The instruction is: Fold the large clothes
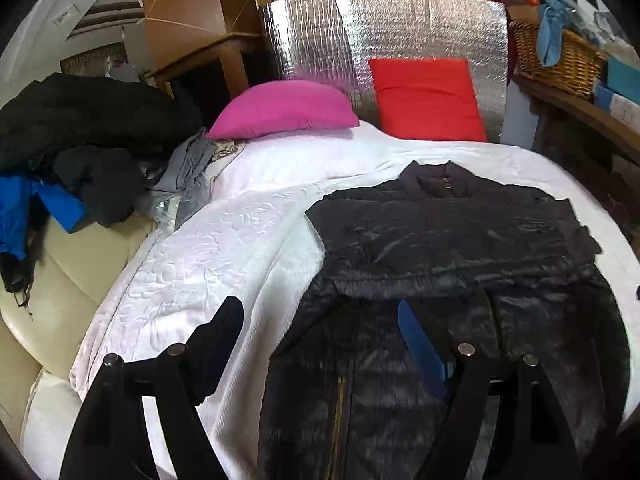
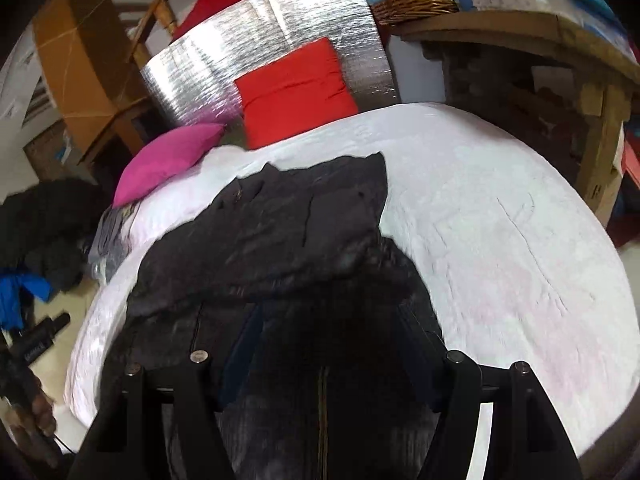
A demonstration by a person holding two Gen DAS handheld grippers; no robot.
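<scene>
I had two hand-held grippers up over the bed. My left hand-held gripper (image 1: 320,344) stood with its jaws apart and nothing between the pads; one finger hung over the white cover, the other over the jacket. My right hand-held gripper (image 2: 324,360) was likewise spread wide, empty, both fingers above dark cloth. In the right view I could make out the other gripper and the hand (image 2: 38,412) holding it at the lower left edge. There was one task garment: a dark puffer jacket (image 1: 448,248) lying flat on the bed, toward its right half, with the upper part folded down across the body, collar toward the pillows, a brass-coloured zip running down the front and a strip of blue lining showing at the fold. The bed (image 1: 224,240) carried one white embossed cover. I counted two cushions at its head: one magenta cushion (image 1: 286,110) lying flat and one red cushion (image 1: 428,100) propped against a silver foil panel (image 1: 400,28). To the left, on a cream sofa (image 1: 60,292), sat one heap of clothes (image 1: 84,148), black, grey and bright blue pieces mixed, too tangled for me to count. To the right stood one wooden shelf unit with a single wicker basket (image 1: 560,54) on top, blue cloth spilling from it. A cardboard box (image 1: 180,0) and wooden posts rose behind.
</scene>
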